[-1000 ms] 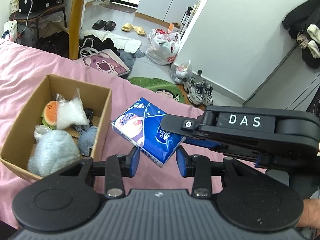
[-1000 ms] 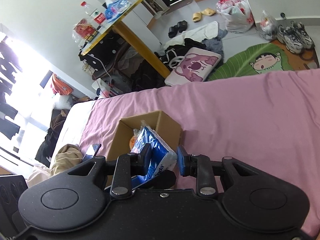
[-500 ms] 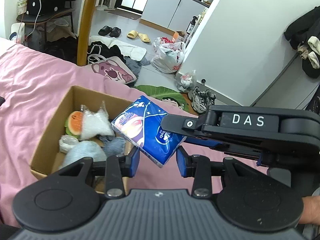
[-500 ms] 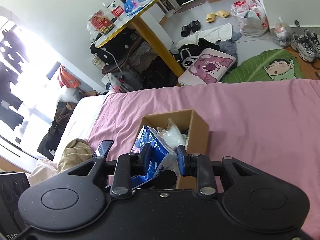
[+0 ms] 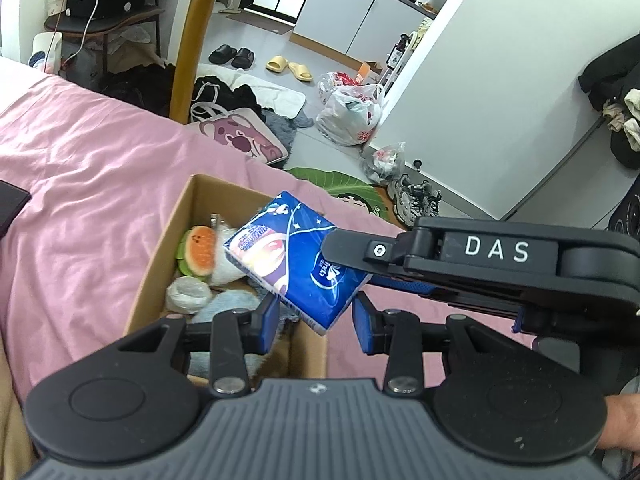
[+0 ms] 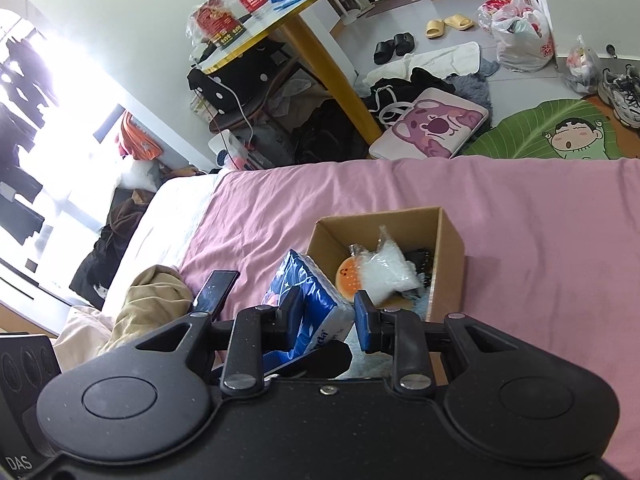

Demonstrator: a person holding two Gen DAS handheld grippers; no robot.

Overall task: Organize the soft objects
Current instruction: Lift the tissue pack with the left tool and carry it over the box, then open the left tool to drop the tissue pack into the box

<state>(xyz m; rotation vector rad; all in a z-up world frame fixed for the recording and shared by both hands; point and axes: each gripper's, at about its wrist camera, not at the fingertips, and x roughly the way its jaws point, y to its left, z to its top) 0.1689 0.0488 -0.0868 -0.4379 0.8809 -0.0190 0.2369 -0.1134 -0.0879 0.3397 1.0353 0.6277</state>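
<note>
A blue tissue pack (image 5: 296,264) hangs in the air over the near right part of an open cardboard box (image 5: 168,240) on the pink bed sheet. My right gripper (image 6: 326,316) is shut on the pack (image 6: 308,304); in the left wrist view one of its fingers (image 5: 352,245) lies across the pack's top. My left gripper (image 5: 316,322) is open, with the pack's lower corner just above the gap. In the box (image 6: 452,248) lie an orange burger toy (image 5: 200,250), a white plastic bag (image 6: 390,272) and a grey-blue fluffy item (image 5: 232,304).
A dark phone (image 6: 216,290) lies on the pink sheet (image 6: 540,240) left of the box, next to a beige cloth (image 6: 152,308). Beyond the bed edge stand a yellow table leg (image 5: 192,48) and floor clutter: bags, shoes, a pink cushion (image 6: 432,128).
Both grippers have moved left with the tissue pack, from beside the box's right wall to over its opening. The right gripper's hold and the left gripper's open fingers are unchanged.
</note>
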